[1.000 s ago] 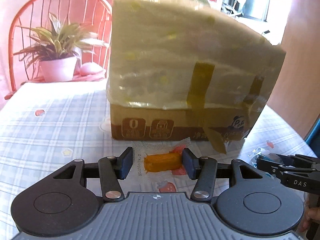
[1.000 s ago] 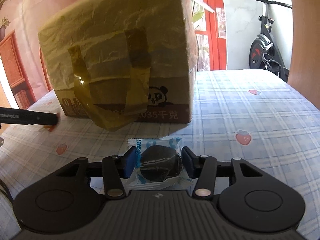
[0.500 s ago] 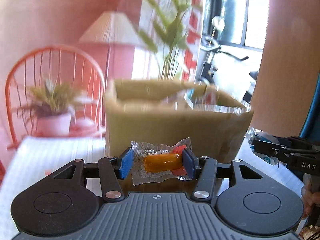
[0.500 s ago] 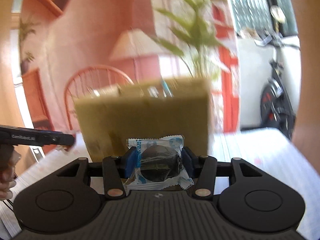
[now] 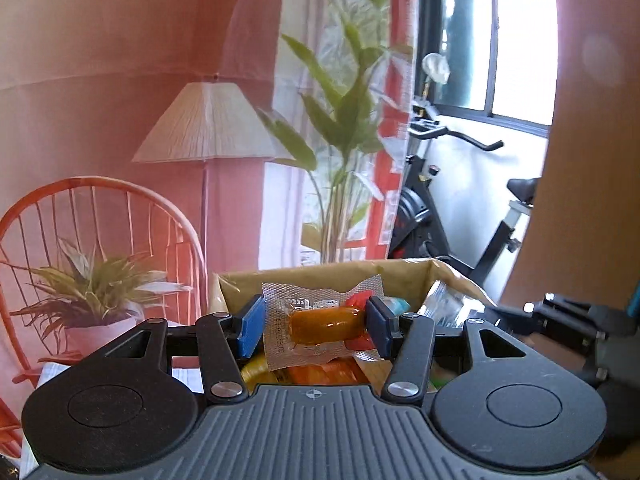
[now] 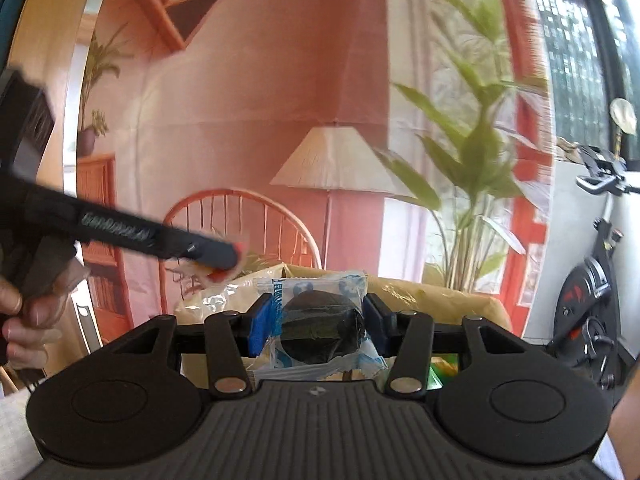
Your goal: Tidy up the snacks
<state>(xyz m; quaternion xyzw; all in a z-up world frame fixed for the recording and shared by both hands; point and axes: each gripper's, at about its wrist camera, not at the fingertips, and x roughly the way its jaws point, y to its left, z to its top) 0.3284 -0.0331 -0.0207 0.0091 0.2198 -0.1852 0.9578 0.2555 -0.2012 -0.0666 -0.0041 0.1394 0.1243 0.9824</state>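
My left gripper (image 5: pixel 316 330) is shut on a clear packet with an orange snack (image 5: pixel 324 325) inside, held over the open top of the cardboard box (image 5: pixel 304 278). Several packets lie inside the box beneath it. My right gripper (image 6: pixel 314 330) is shut on a blue-and-white packet holding a round dark snack (image 6: pixel 320 330), also raised above the box (image 6: pixel 440 294). In the right wrist view the left gripper (image 6: pixel 224 258) reaches in from the left with its packet. The right gripper (image 5: pixel 560 318) shows at the right edge of the left wrist view.
An orange wire chair (image 5: pixel 92 208) with a potted plant (image 5: pixel 92 292) stands behind the table. A floor lamp (image 5: pixel 208 124), a tall leafy plant (image 5: pixel 344 128) and an exercise bike (image 5: pixel 452 216) are further back. A hand (image 6: pixel 24 320) holds the left gripper's handle.
Both grippers have risen with their packets from table level in front of the box to above its open top. The box's inside has come into view.
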